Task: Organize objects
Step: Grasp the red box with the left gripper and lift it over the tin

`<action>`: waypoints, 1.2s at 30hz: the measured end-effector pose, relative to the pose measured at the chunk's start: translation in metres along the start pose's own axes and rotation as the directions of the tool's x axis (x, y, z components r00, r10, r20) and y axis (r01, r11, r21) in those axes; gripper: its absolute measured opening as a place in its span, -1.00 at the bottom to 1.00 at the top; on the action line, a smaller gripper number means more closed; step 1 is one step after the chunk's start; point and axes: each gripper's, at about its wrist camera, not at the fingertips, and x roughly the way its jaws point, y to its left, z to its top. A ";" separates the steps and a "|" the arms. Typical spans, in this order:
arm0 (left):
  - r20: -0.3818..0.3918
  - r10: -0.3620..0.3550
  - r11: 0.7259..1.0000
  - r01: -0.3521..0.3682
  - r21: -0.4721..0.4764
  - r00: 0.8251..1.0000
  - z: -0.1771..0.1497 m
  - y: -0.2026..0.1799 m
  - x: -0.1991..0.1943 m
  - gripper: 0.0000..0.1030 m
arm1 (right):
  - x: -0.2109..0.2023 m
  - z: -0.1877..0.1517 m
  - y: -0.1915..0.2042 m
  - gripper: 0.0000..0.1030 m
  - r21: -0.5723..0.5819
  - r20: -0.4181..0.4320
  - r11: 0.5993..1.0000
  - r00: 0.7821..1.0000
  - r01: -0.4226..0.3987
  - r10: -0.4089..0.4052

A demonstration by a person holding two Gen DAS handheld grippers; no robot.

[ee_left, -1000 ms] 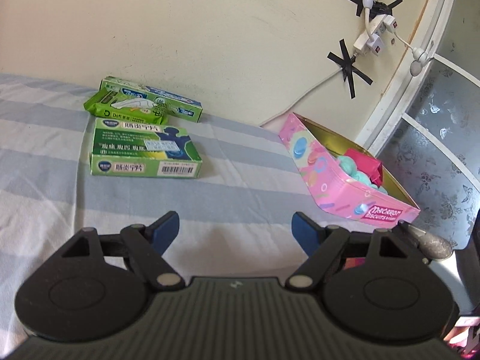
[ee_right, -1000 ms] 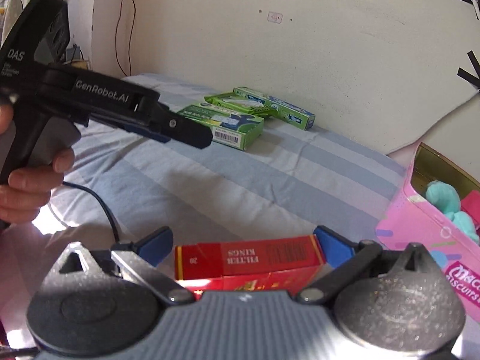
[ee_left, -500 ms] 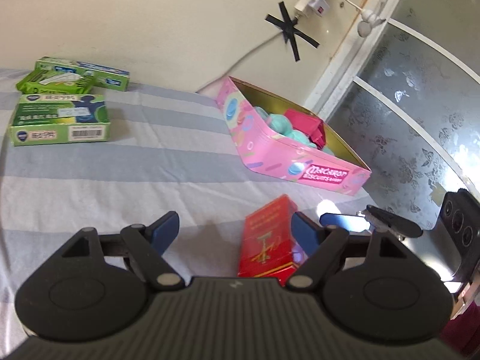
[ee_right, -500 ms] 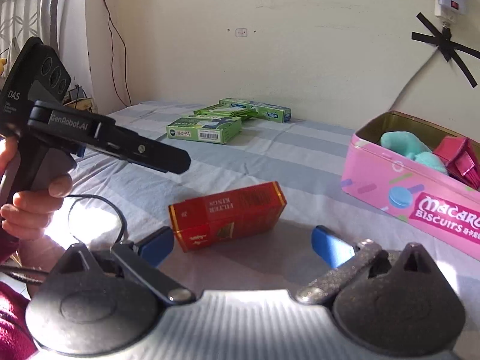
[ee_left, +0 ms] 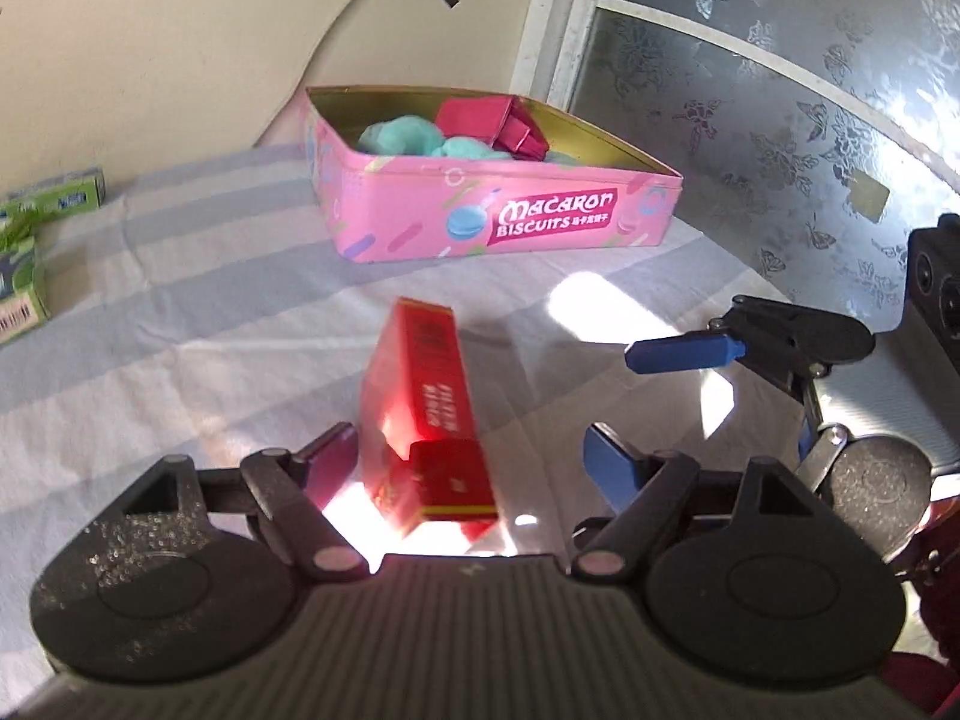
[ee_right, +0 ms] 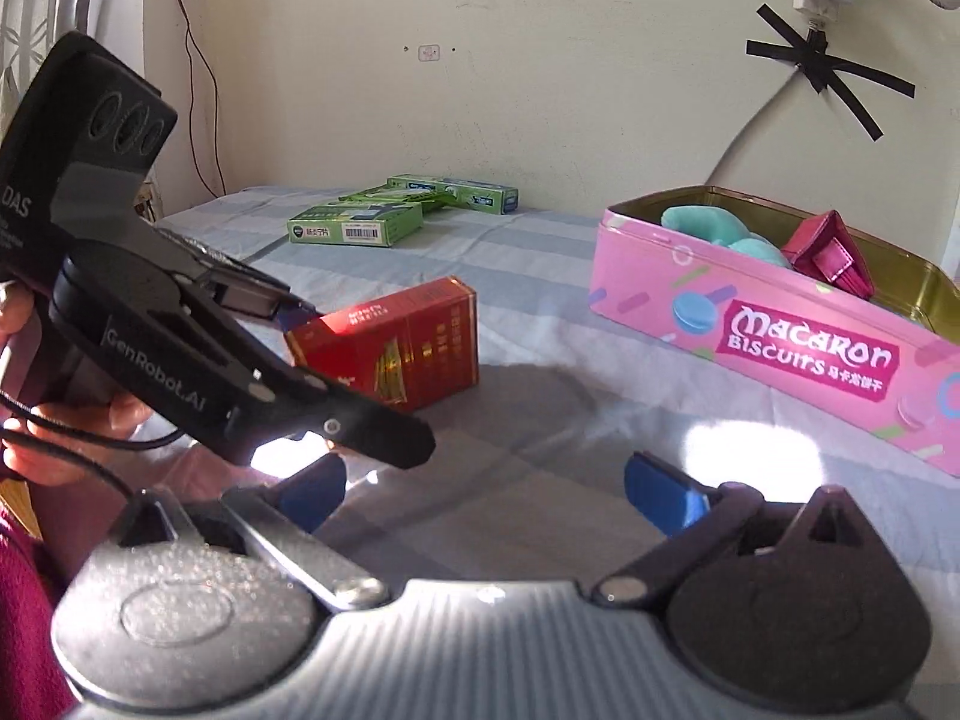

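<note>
My left gripper (ee_left: pixel 471 459) stands open around the near end of the red carton (ee_left: pixel 426 414) — one pad just beside it, the other apart. The carton lies on the striped bed (ee_left: pixel 180 324), near the pink biscuit tin (ee_left: pixel 480 210) by the wall. My right gripper (ee_right: pixel 486 489) hangs open — empty.

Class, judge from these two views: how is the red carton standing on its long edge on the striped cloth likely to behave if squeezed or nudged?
The red carton looks like thin cardboard, so probably light and crushable. Standing on a narrow edge, it may tip. Its glossy faces could slip.
</note>
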 end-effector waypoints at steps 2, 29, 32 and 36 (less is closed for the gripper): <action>0.038 0.015 0.999 -0.017 0.050 0.999 0.005 -0.009 -0.006 0.63 | -0.003 -0.004 -0.004 0.99 0.024 0.005 1.000 1.000 0.009 -0.009; -0.055 -0.106 0.988 0.099 -0.119 0.993 0.022 0.023 0.013 -0.03 | 0.030 0.005 0.028 0.42 -0.004 0.036 0.999 0.998 -0.045 0.045; 0.003 -0.101 0.991 0.101 -0.092 0.995 0.051 0.023 0.008 -0.03 | 0.021 0.021 0.021 0.41 -0.017 0.120 1.000 0.993 0.011 -0.009; 0.071 -0.067 0.998 0.067 -0.005 0.995 0.094 0.018 0.018 -0.02 | 0.019 0.049 0.003 0.41 -0.009 0.206 0.996 0.975 0.090 -0.086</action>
